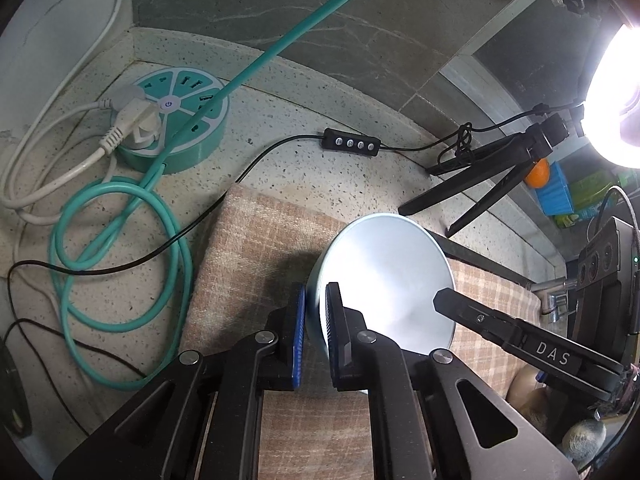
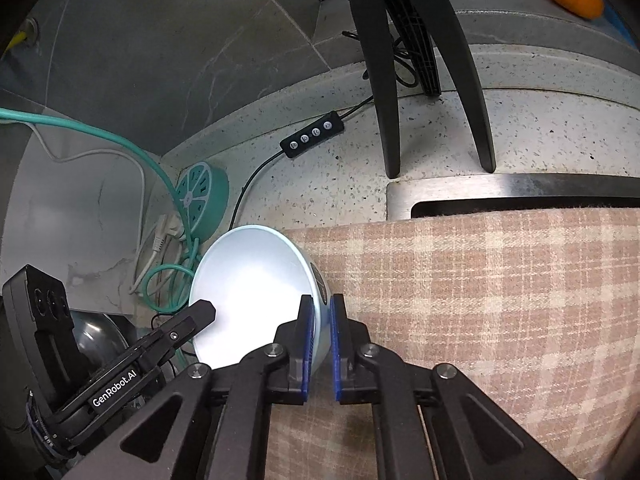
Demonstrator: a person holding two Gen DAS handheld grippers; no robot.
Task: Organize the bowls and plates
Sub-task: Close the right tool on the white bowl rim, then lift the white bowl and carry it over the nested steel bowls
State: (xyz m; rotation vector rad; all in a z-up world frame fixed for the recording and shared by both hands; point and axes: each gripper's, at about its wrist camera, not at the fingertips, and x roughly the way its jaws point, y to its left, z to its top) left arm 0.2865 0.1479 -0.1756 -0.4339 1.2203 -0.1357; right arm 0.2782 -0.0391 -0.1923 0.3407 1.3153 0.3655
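Bowl [image 1: 384, 276] tilted, apparently between both grippers.

Speckled countertop [image 1: 328, 168], grey marbled wall [image 1: 280, 12]

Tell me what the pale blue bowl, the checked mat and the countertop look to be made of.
Pale blue bowl: probably glazed ceramic or melamine; smooth, with a soft glare inside. Checked mat: woven fabric, matte, visible weave and fuzzy edge. Countertop: speckled stone or terrazzo-like composite, light with dark flecks.
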